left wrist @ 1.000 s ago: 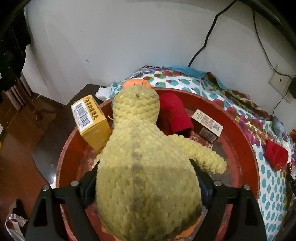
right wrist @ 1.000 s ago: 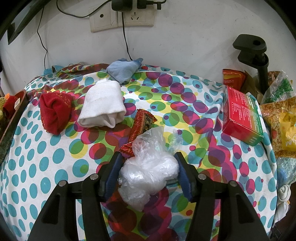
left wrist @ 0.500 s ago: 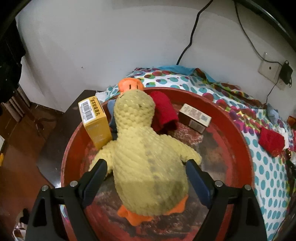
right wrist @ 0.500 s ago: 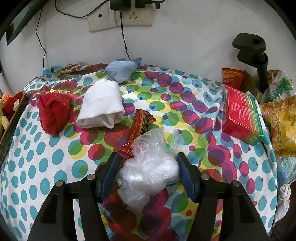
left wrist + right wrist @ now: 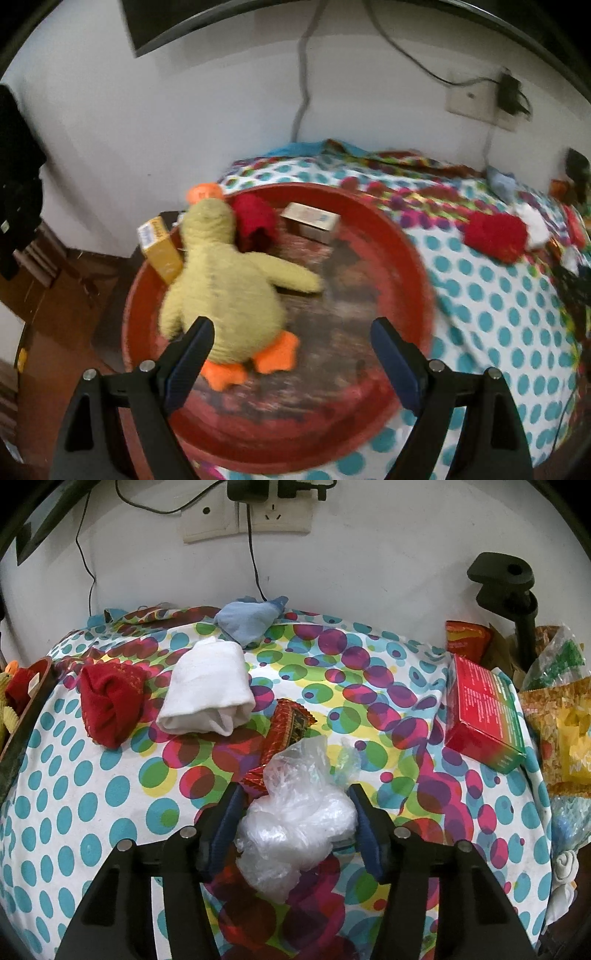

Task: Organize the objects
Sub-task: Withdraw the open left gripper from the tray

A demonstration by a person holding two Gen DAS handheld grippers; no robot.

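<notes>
The right gripper is closing its jaws around a crumpled plastic bag near the tablecloth's front edge; it should squeeze gently. The left gripper hangs wide and empty above the red basin, where a toy duck lies.

no legible text, perhaps only blurred print on the red box and yellow box

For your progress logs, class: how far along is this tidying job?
Done: duck, red cloth and two boxes lie in the red basin; left claw is open, empty. In hand: right claw closing around the plastic bag. Left: red sock, white towel, blue cloth, snack packet, red box.
</notes>
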